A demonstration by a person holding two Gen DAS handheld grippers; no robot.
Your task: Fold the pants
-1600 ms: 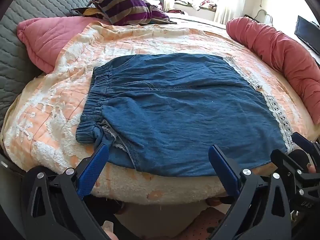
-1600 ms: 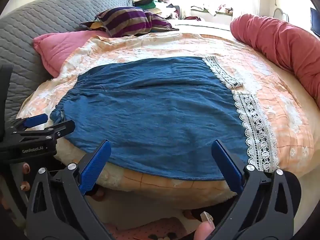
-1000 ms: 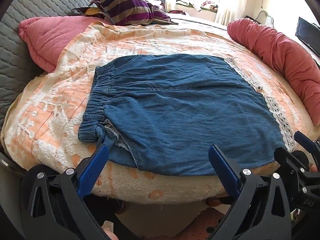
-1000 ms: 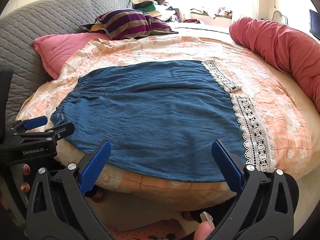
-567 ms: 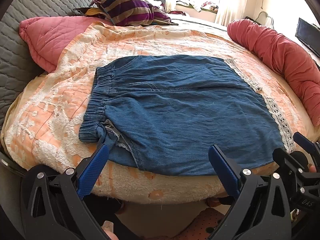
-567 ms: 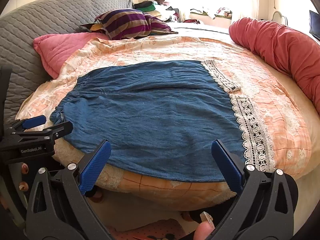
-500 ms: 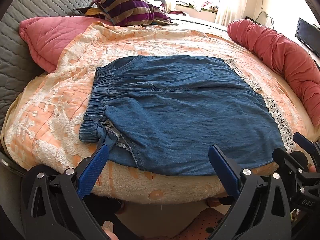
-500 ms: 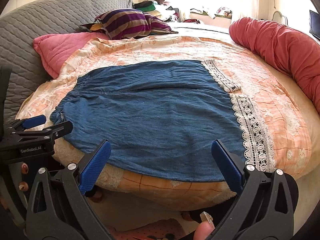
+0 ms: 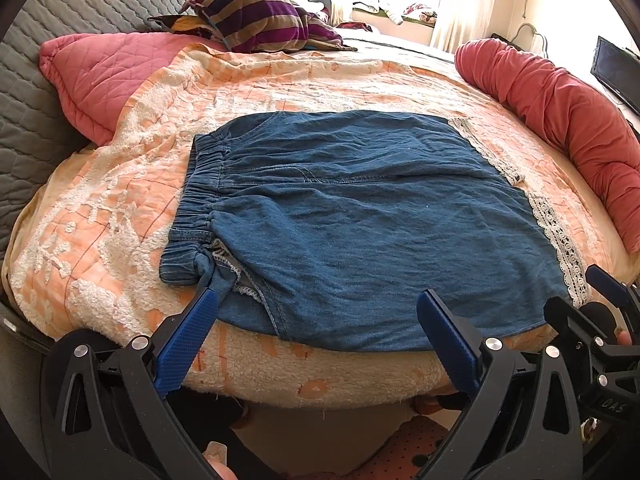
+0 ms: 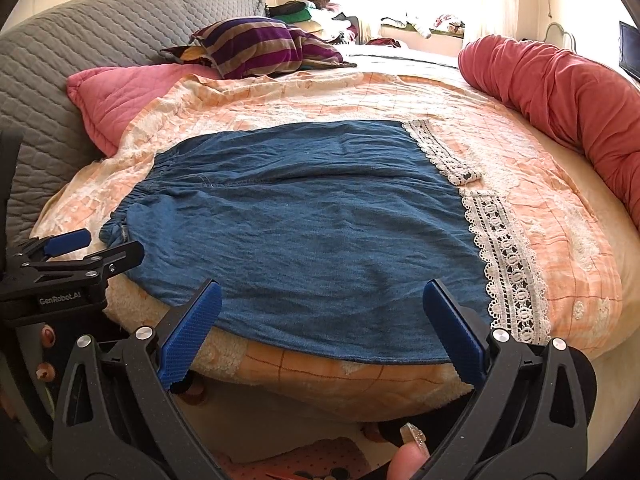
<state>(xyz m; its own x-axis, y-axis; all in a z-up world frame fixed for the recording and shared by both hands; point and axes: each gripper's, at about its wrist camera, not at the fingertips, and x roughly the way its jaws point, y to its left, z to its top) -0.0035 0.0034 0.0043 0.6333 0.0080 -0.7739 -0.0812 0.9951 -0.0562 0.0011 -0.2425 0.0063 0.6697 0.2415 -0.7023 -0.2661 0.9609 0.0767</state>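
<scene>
A: Nearest first, what do the two grippers show?

B: The left gripper is spread wide with nothing between its blue pads, low at the near edge of the bed. The right gripper is likewise released and empty, at the same edge, further right.

A: And the pants?

B: One pair of blue denim pants, folded, lying flat on the orange and white bedspread at the near side of the bed. The long axis runs left to right: the gathered waistband points left, the white lace hems point right. The near edge slightly overhangs the bed's front. The left gripper's left pad is just beside the near waistband corner; I cannot tell whether it touches.

A: Any change over the last second or so?

B: Hardly any. The pants lie as before, both grippers remain open, and the views have shifted only slightly.

A: Further back?

B: One pink quilted pillow at left, one striped purple cushion behind it, one long red bolster along the right, and a grey quilted headboard.
</scene>
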